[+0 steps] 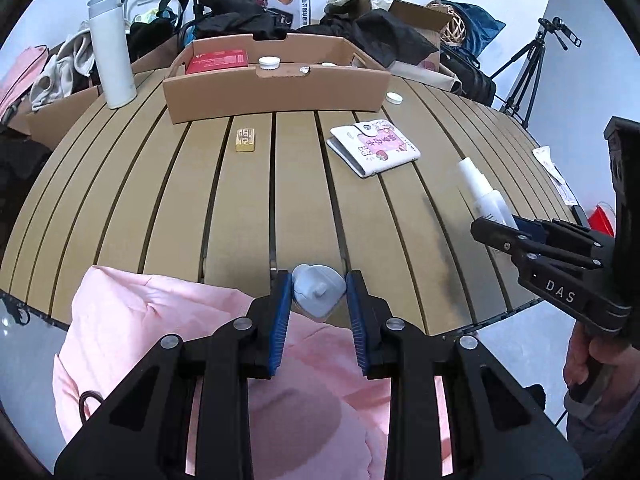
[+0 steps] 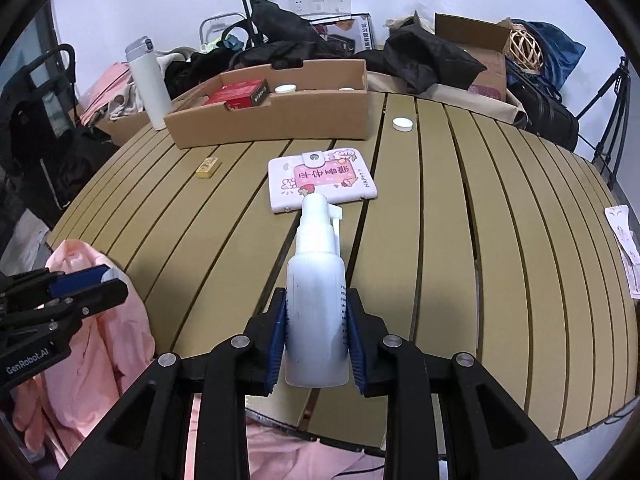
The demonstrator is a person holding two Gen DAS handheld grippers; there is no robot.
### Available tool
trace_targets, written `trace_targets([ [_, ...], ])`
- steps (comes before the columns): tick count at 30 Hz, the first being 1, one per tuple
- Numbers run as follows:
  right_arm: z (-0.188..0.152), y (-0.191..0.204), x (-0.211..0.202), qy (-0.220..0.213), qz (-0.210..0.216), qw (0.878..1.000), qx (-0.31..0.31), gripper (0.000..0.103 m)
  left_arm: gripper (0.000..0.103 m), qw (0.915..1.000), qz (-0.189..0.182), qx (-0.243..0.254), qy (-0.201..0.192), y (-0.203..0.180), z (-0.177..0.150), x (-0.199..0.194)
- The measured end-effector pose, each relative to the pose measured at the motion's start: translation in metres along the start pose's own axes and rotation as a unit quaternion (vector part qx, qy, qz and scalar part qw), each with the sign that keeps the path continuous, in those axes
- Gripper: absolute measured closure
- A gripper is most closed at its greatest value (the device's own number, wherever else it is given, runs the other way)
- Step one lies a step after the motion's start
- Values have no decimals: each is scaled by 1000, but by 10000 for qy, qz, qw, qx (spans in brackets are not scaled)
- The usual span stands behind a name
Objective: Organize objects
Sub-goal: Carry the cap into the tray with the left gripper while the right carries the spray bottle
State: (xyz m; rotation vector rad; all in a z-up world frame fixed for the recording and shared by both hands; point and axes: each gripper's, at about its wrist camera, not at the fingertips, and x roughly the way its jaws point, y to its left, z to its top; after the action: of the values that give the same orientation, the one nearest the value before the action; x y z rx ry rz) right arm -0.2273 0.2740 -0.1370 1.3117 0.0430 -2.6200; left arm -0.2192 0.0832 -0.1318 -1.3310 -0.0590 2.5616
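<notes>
In the left wrist view my left gripper is shut on a small pale-grey plastic piece, held over the table's near edge above a pink cloth. In the right wrist view my right gripper is shut on a white spray bottle, nozzle pointing away, lifted off the slatted table. A cardboard tray at the back holds a red box and white caps. A pink-and-white card wallet and a small yellow box lie in front of the tray.
A tall white flask stands left of the tray, and a loose white cap lies to its right. Bags, dark clothes and boxes are piled behind the table. A tripod stands at the right, with papers on the table's right edge.
</notes>
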Motion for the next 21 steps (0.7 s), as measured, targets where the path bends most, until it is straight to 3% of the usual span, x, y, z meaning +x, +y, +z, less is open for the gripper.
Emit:
trace_targets([
  [8,11,-2,-10,-95,310,9995,-19,73,79,9992,-371,-131,-42,11,26,-5],
  [11,38,-4,-11,-136,637,9979,-21,73,79,9988,-452,-148,-98,22,64,-4],
  [16,108,-1,-5,-328,969,9946,-185,73,79,9981,-516,-175,-296,47,166,6],
  [19,163,2,18,-307,1186,9922,-251,73,79,9986,-426,-221,-230,63,227,38],
  [21,200,1,44,-195,1349,9906,-142,73,79,9986,-354,-392,47,78,256,74],
])
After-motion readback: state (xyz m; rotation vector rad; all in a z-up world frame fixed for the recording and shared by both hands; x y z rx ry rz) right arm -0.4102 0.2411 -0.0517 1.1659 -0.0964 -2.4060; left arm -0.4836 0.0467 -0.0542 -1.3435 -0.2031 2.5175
